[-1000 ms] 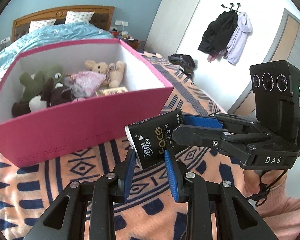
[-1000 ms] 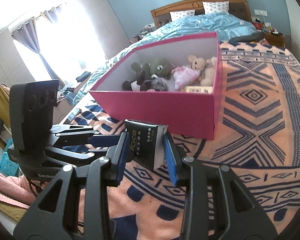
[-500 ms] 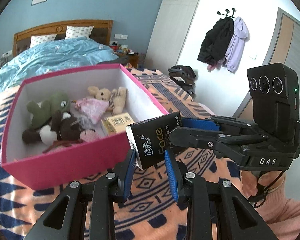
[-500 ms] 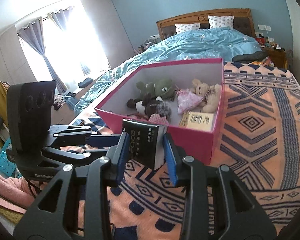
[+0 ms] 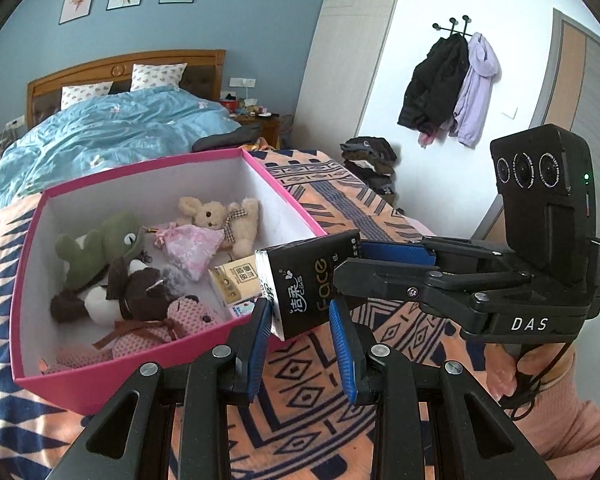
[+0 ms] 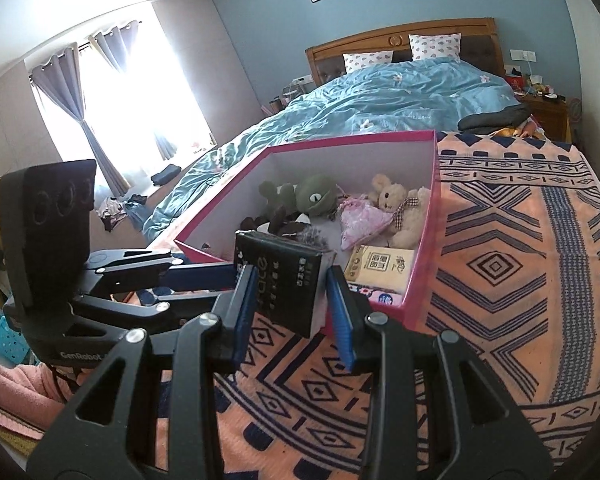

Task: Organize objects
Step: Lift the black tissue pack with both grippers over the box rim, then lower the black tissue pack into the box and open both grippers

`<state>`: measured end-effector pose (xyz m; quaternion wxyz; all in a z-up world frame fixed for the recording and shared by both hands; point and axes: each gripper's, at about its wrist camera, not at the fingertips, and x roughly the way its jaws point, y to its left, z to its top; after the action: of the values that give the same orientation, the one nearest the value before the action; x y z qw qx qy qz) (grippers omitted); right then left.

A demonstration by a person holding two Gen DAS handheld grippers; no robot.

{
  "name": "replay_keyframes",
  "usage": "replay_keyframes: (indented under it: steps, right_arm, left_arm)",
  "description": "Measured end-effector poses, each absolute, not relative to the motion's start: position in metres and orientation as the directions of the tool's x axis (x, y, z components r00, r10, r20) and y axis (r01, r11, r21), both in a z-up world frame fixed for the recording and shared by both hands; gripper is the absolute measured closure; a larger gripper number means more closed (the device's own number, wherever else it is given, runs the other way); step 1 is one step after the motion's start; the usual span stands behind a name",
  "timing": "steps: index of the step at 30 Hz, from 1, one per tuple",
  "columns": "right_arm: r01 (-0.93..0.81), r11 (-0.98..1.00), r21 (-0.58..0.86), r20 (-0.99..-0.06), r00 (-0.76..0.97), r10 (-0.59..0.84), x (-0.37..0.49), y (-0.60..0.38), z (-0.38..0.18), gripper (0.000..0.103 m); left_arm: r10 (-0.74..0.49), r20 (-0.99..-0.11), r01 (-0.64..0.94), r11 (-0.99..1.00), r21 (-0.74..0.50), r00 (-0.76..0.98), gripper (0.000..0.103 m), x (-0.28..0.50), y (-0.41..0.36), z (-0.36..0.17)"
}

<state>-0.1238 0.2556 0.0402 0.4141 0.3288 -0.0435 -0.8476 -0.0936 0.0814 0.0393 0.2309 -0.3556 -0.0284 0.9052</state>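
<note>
Black pack (image 5: pixel 306 280) of tissues, lettered "Face", held in the air over the near right corner of the pink box (image 5: pixel 148 360), above the patterned blanket (image 5: pixel 312 392); gripped from both ends at once; left gripper (image 5: pixel 300 320) pinching one end, blue pads (image 5: pixel 342 344) pressed on either side of the pack; right gripper (image 6: pixel 292 296) pinching the other end, its pads (image 6: pixel 338 312) against the pack (image 6: pixel 288 280) likewise; from the left view, right gripper (image 5: pixel 364 260) reaching in sideways from the right, fingers closed on the far end of the pack, camera block above the "DAS" lettering; from the right view, left gripper (image 6: pixel 220 280) reaching in from the left, meeting the pack at its edge.

Inside the box (image 6: pixel 420 240), white-lined: green plush (image 5: pixel 96 244) at the back left; cream bunny (image 5: pixel 220 220) with a checked bow at the back right; pink pouch (image 5: pixel 190 246) just in front of the bunny, touching it; dark brown plush (image 5: pixel 136 292) in the middle; pink checked plush (image 5: pixel 160 332) nearest the front wall; tan pack (image 5: pixel 236 280) lying flat in the right corner, just beside and below the held pack.

Beyond the box, blue duvet (image 5: pixel 112 132) on a bed with a wooden headboard (image 5: pixel 128 68); coats (image 5: pixel 452 92) on a wall hook to the right.
</note>
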Motion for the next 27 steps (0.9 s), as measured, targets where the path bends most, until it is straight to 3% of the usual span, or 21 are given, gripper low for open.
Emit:
replay_keyframes:
  steps: [27]
  right_arm:
    - [0.643,-0.685,0.344,-0.575,-0.432,-0.695,-0.163,0.240,0.030,0.065]
  left_arm:
    - [0.398,-0.674,-0.342,-0.913,-0.223,-0.623,0.073,-0.136,0.077,0.024]
